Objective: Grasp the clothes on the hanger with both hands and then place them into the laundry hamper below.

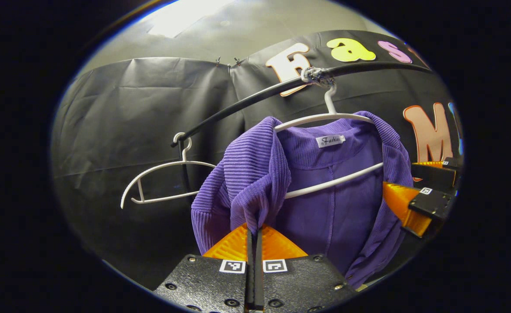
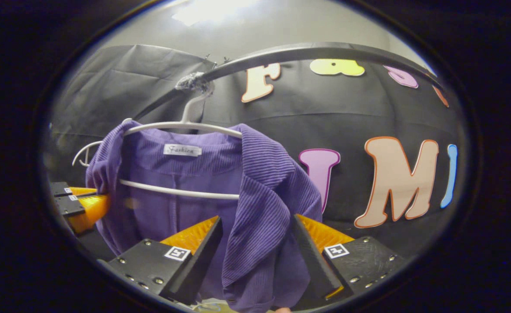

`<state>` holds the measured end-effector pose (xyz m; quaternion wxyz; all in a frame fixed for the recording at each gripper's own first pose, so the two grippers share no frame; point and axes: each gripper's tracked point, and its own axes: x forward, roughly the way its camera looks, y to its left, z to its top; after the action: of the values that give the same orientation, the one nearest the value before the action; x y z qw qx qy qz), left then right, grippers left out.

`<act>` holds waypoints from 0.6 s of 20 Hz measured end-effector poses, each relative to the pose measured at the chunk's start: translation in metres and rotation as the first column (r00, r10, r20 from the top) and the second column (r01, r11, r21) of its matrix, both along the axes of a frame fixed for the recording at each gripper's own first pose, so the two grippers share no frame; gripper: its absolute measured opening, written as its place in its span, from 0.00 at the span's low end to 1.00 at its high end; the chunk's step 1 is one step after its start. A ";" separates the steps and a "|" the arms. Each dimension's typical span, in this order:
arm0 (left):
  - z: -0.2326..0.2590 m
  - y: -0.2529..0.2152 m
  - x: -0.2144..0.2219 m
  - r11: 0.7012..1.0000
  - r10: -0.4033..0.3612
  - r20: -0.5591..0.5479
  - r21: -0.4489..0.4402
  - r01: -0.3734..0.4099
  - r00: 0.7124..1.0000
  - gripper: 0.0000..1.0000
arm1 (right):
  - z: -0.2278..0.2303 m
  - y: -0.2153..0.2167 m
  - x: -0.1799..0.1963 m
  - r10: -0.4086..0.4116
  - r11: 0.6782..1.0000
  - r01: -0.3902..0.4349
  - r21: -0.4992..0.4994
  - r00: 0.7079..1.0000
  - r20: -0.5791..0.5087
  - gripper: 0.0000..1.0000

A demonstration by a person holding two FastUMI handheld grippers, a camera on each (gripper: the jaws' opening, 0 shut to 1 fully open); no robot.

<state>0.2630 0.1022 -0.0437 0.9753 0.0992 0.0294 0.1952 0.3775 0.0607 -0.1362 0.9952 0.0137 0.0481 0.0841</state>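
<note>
A purple ribbed garment (image 1: pixel 333 208) hangs on a white hanger (image 1: pixel 325 117) from a black rail (image 1: pixel 246 102). In the left gripper view my left gripper (image 1: pixel 254 229) is shut on a fold of the garment's shoulder, with cloth pinched between the fingers. My right gripper (image 1: pixel 414 191) stands at the garment's other edge. In the right gripper view the garment (image 2: pixel 172 208) drapes from the hanger (image 2: pixel 181 126). My right gripper (image 2: pixel 257 221) is open, its fingers wide apart on either side of the hanging front panel. The left gripper (image 2: pixel 85 201) grips the far edge.
An empty white hanger (image 1: pixel 164 182) hangs further along the rail (image 2: pixel 303 50), beside the garment. The black cloth wall (image 1: pixel 120 130) stands close behind the rail. A pale ceiling with a light lies above.
</note>
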 end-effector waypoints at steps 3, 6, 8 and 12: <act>0.008 0.001 -0.007 1.000 -0.008 -0.003 0.007 0.008 1.000 0.00 | -0.011 0.004 0.015 -0.012 1.000 0.011 -0.022 1.000 -0.017 0.94; 0.017 0.002 -0.018 1.000 -0.015 0.001 -0.002 0.015 1.000 0.00 | -0.021 0.003 0.020 -0.012 0.998 0.010 -0.059 0.999 -0.038 0.89; 0.024 0.004 -0.026 1.000 -0.016 0.000 -0.012 0.016 1.000 0.00 | -0.024 0.000 0.021 -0.029 0.997 0.026 -0.078 0.999 -0.042 0.62; 0.040 0.007 -0.044 0.999 -0.008 0.017 -0.036 0.008 1.000 0.01 | -0.022 -0.009 0.015 -0.076 0.993 0.070 -0.095 0.995 -0.059 0.14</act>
<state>0.2186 0.1096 -0.0033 0.9779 0.0799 0.0245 0.1916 0.3920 0.0522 -0.1580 0.9952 -0.0281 0.0827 0.0450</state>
